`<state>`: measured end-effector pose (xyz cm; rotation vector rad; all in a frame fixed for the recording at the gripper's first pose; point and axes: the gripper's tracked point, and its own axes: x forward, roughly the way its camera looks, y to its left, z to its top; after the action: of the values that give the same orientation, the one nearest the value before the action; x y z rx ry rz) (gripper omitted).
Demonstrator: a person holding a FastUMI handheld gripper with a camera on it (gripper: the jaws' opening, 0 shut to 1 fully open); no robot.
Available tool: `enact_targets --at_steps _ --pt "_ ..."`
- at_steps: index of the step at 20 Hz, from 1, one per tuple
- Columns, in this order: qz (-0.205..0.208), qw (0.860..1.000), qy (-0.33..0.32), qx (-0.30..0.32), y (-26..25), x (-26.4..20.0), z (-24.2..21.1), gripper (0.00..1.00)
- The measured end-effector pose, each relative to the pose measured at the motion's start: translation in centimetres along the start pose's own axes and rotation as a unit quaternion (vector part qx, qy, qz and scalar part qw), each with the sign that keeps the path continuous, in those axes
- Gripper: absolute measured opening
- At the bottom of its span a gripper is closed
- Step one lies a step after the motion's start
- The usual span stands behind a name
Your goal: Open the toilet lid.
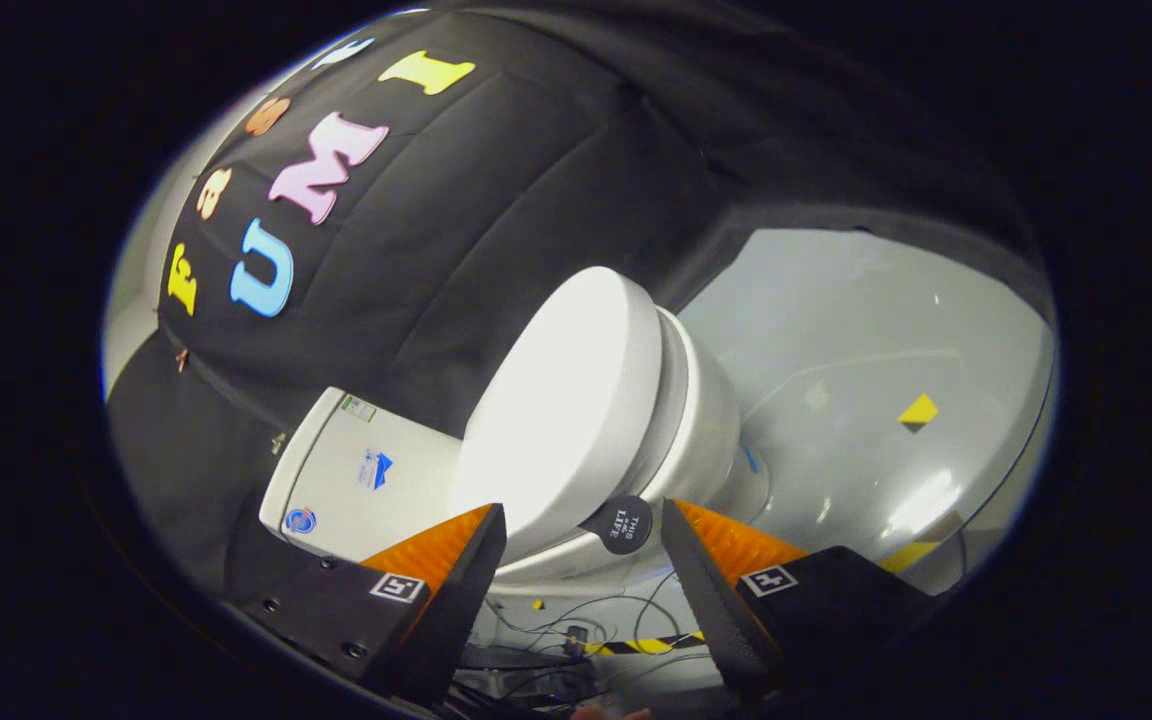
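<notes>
So the gripper (584,520) is seen rolled hard to one side, since the whole toilet (636,420) comes out tilted across the view, with its tank (366,470) sitting low beside one finger and the bowl (706,420) up and off toward the floor. The fingers (456,560) are spread wide apart, nothing is pinched between them and nothing is pressed by either one.

The toilet lid (561,400) is found just ahead of the fingertips, a big white oval that is lit up so brightly near its lower end that detail there is washed out. It looks closed down on the seat, with the seat and bowl rim stacked right behind it. The lid's edge is lined up roughly with the gap between the fingers, closer to the finger on the tank side, which seems to be nearly touching it, though actual contact can't be told from here.

A small round black tab (618,523) with white print is seen stuck out from the lid's edge, right in the gap between the fingers and near the other one.

Beyond the bowl a pale glossy floor (856,340) is spread out, with a yellow and black marker (918,411) stuck on it. Some loose cables (576,625) and a strip of yellow-black tape (646,644) are visible below, under the fingers. Black cloth (496,200) is hung behind the tank.
</notes>
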<state>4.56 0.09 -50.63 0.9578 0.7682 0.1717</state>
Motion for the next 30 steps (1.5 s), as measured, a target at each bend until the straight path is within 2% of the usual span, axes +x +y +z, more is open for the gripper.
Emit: enact_targets --at_steps 4,9,10,12,13,15,16,17,19,22,28,30 --pt "0.003 0.998 0.018 0.064 -1.7 2.0 -0.6 0.98" --pt "0.025 0.996 0.047 0.073 -1.1 3.7 -1.6 0.95" --pt "0.022 0.996 0.050 0.076 -1.2 3.9 -1.5 0.89" --pt "0.014 0.995 0.063 0.077 -1.6 4.6 -1.9 0.69" --pt "-0.004 0.995 0.074 0.073 -2.2 5.0 -2.5 0.53" --pt "0.008 0.994 0.064 0.088 -1.7 5.3 -1.9 0.21" --pt "0.013 0.993 0.057 0.105 -1.5 3.9 -1.3 0.20" --pt "0.018 0.992 0.062 0.104 -1.2 4.3 -2.0 0.09" --pt "0.007 0.995 0.056 0.085 -1.4 3.8 -1.5 0.09" --pt "-0.040 0.997 0.057 0.038 -0.7 3.5 -1.4 0.08" --pt "-0.054 0.998 0.030 -0.004 4.1 1.8 0.5 0.08" --pt "-0.067 0.997 0.018 -0.042 5.7 1.1 0.6 0.07"
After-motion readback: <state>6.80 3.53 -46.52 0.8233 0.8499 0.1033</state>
